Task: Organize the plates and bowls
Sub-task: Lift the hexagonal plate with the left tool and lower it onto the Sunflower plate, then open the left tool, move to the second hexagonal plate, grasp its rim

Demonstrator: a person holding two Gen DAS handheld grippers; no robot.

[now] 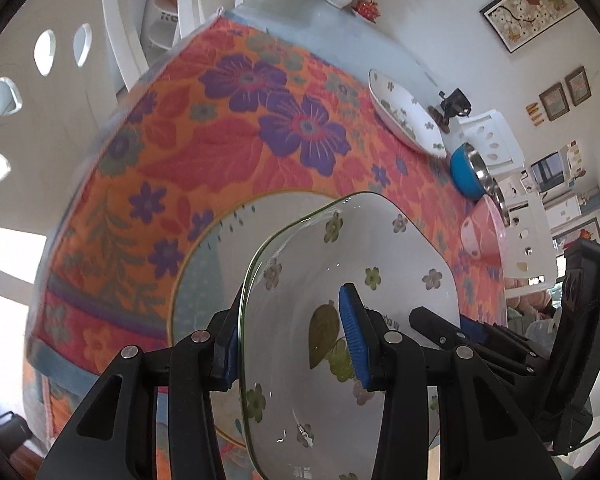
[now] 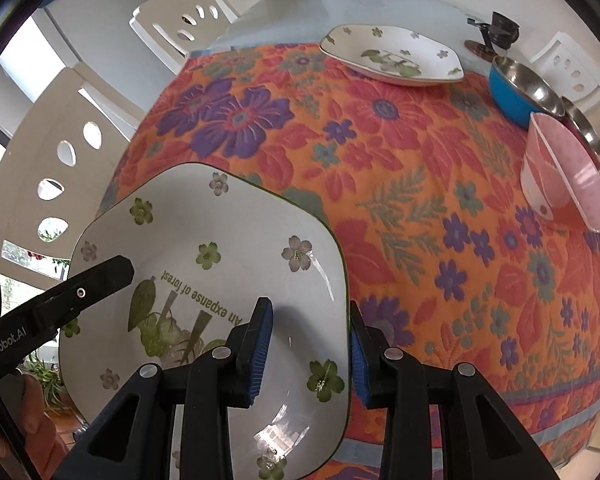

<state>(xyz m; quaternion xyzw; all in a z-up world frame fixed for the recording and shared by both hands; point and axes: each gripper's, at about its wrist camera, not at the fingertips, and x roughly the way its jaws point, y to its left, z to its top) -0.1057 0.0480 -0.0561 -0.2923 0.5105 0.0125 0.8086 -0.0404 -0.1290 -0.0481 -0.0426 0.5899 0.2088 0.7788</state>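
While both grippers grip one dish, the left wrist view shows the left gripper [image 1: 296,344] clamped on the rim of a white, rounded-square ceramic plate with green and grey flower prints [image 1: 340,264]: one blue-padded finger [image 1: 353,336] lies inside the plate and the other presses the outer edge. The plate sits tilted above a larger round white plate with a thin gold rim [image 1: 216,248], which rests on the orange floral tablecloth [image 1: 220,128]. Black fingers of the right gripper [image 1: 460,330] reach the plate's far edge. Farther along the cloth lie a second flowered square plate [image 1: 408,120], a blue bowl with steel interior [image 1: 466,172] and a pink bowl [image 1: 482,236].

From the right wrist view, the right gripper [image 2: 310,354] pinches the opposite rim of the same plate [image 2: 204,264], one pad inside, one outside. The left gripper's black finger [image 2: 96,284] overlaps the plate's left side. Beyond, the second flowered plate [image 2: 392,54], blue bowl [image 2: 512,96] and pink bowl [image 2: 564,172] stand on the cloth [image 2: 420,200].
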